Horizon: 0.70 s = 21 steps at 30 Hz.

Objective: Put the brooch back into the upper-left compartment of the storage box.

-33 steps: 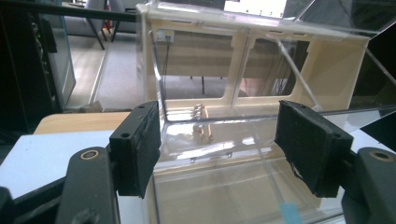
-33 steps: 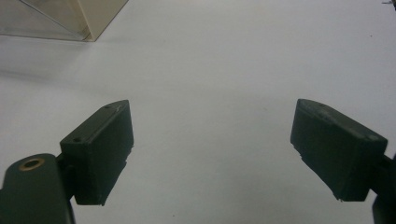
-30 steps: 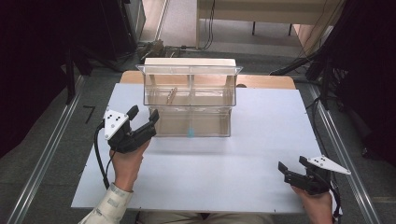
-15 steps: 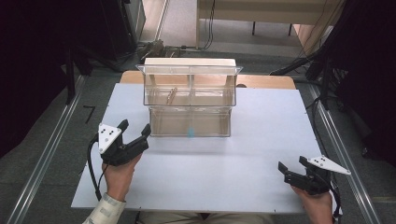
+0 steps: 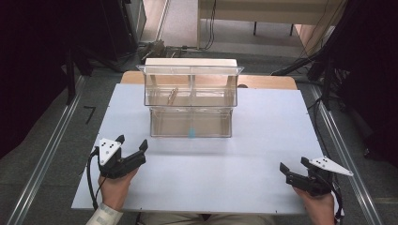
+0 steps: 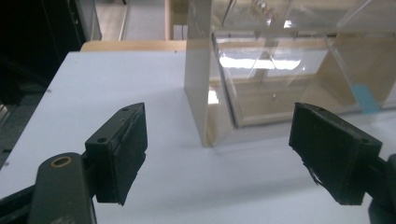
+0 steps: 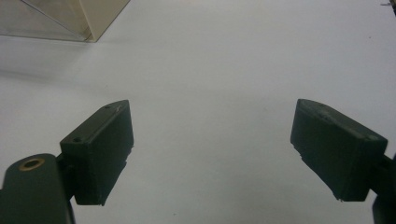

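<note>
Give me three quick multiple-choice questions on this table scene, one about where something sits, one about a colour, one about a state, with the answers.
1. Where does the clear plastic two-tier organiser box stand?
A. At the table's far middle
B. At the near right corner
C. Off the table

2. What colour is the small tab on the box's lower front?
A. Red
B. Light blue
C. Yellow

3. How do the black left gripper's jaws stand?
A. Shut on the box
B. Shut on nothing
C. Apart, holding nothing

Answers: 1 A, the box sits centred toward the white table's far edge; 2 B, the tab reads light blue; 3 C, bare table shows between the jaws.
</note>
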{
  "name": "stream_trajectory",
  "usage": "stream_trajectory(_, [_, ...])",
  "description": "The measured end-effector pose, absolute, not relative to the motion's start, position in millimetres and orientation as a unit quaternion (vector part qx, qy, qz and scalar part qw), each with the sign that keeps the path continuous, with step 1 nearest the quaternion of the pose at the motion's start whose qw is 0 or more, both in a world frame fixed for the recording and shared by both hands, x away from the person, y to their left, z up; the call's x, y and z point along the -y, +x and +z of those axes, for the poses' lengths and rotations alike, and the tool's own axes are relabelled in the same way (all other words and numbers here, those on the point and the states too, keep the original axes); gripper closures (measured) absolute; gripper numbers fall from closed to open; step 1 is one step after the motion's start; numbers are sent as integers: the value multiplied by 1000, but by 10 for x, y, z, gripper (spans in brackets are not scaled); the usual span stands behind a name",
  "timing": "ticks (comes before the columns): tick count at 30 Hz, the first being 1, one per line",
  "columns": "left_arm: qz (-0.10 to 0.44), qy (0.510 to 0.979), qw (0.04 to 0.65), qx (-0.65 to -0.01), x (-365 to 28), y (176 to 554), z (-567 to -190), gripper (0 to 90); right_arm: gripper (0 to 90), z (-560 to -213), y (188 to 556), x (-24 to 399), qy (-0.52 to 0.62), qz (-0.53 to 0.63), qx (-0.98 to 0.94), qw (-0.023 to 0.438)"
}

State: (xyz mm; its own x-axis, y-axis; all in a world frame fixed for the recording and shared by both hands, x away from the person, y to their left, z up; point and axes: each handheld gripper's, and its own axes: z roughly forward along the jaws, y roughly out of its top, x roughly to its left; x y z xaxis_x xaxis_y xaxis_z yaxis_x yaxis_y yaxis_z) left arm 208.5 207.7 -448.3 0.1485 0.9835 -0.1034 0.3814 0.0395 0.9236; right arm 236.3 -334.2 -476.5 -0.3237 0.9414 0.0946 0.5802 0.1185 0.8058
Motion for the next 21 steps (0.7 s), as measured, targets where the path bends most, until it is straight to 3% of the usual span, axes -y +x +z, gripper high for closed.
stream_trajectory(21, [294, 625, 398, -604, -2355, 1895, -4781, 129, 116, -4763, 2361, 3329, 533, 393, -713, 230])
